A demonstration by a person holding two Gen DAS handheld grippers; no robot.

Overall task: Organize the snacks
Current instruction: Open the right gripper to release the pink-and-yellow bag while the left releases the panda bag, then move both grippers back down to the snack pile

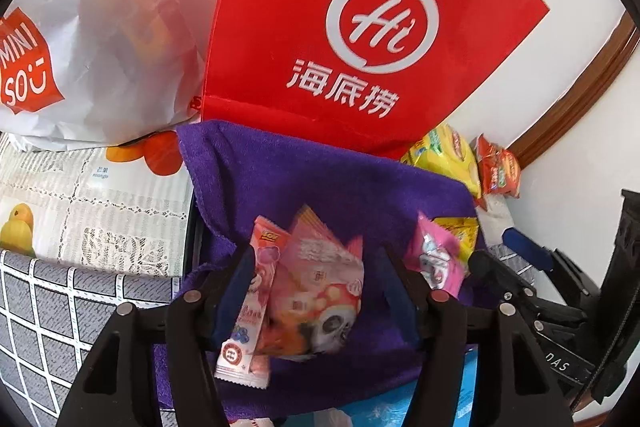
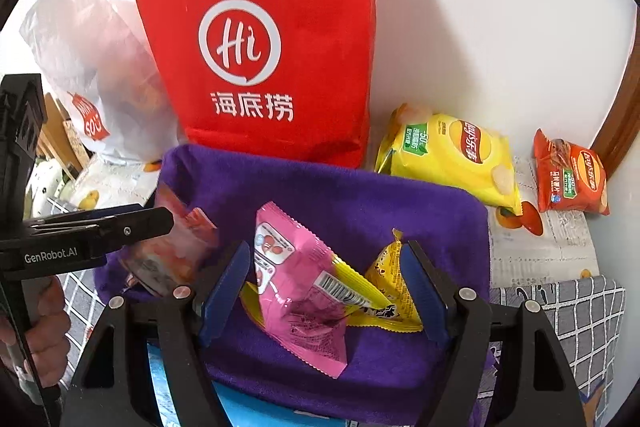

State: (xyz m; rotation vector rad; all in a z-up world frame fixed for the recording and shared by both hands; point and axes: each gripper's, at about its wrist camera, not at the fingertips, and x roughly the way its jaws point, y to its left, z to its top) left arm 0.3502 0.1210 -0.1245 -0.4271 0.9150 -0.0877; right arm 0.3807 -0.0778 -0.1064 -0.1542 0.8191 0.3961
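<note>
Snack packets: pink packet [image 2: 296, 291], yellow packet [image 2: 390, 279], centre frame on purple towel [image 2: 320, 195]. Light, crinkly, slippery; pinch sealed edges. Right tongs [image 2: 324, 291] open, straddling both. Left tongs [image 1: 316, 291] open around pale packets [image 1: 304, 287].

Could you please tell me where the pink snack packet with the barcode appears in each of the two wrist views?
Left wrist view: the pink snack packet sits right of centre on the purple towel, just outside the left gripper.
Right wrist view: it lies at centre, between the open jaws of the right gripper, over yellow packets.
Shared landmark: the red bag standing behind the towel.
</note>
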